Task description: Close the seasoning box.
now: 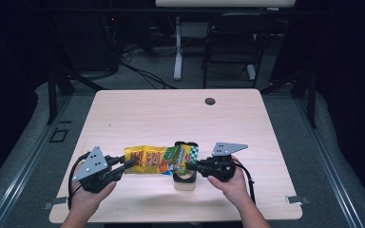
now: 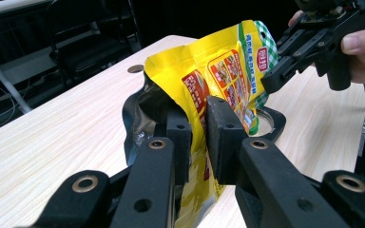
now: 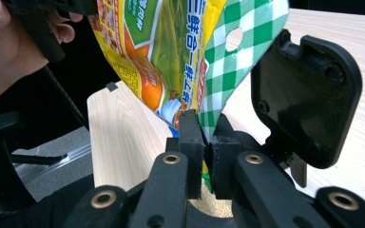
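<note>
Left gripper: jaws closed on the yellow end of the snack bag, black pads pinching the foil in the left gripper view.
Snack bag: held off the table between the two grippers, stretched sideways, its right part above the container.
Bag print: yellow ground with red-framed food pictures, a small red logo patch, a green-and-white check strip with a hang hole at the right end; Chinese characters run along the green band — one reads "鲜", the rest too blurred to make out.
Bag opening: the left end gapes, showing the dark silvery lining in the left gripper view.
Right gripper: jaws shut on the checked edge of the bag, seen closely in the right gripper view.
Container: pale tub just under the bag, its black flip lid standing open beside the right jaws; light granules lie inside.
Hidden: the bag covers most of the tub's mouth — its rim is only partly seen.
Table: light wood, a round cable hole near the far edge.
Beyond: a dark chair and floor cables, dim.
</note>
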Available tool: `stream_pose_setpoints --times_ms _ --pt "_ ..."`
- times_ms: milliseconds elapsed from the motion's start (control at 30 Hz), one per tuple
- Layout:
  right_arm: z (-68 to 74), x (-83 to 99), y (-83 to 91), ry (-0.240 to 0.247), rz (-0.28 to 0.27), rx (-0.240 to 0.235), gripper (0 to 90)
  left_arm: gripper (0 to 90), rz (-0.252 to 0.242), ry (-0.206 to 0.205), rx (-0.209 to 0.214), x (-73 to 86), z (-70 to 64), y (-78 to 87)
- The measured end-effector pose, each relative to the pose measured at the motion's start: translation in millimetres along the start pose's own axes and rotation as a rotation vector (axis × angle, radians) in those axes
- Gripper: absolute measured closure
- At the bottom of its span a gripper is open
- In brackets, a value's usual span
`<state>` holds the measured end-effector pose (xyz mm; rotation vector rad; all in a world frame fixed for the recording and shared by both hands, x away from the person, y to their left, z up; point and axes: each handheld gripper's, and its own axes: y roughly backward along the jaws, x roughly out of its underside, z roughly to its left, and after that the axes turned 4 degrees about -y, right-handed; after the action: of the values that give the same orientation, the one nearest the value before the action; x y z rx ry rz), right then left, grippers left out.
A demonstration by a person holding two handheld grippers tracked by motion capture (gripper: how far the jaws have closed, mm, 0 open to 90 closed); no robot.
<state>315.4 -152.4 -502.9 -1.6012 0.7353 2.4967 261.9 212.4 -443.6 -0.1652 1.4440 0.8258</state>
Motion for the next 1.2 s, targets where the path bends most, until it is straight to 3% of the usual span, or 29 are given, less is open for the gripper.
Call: stream_pose_setpoints --times_ms 500,800,1200 --pt "2.3 -3.6 -0.5 -0.042 -0.062 -0.026 90.0 79.5 -0.032 0.046 0.003 20.1 10.5 -0.3" --pt "6.9 -8.5 -0.8 -0.027 -0.056 -0.025 90.0 77.2 -0.026 0.066 0.019 33.0 14.2 -0.3" --pt "12.4 -14.3 -2.9 0.004 -0.036 -0.003 90.0 74.3 -0.003 0.08 0.004 41.8 15.2 -1.0"
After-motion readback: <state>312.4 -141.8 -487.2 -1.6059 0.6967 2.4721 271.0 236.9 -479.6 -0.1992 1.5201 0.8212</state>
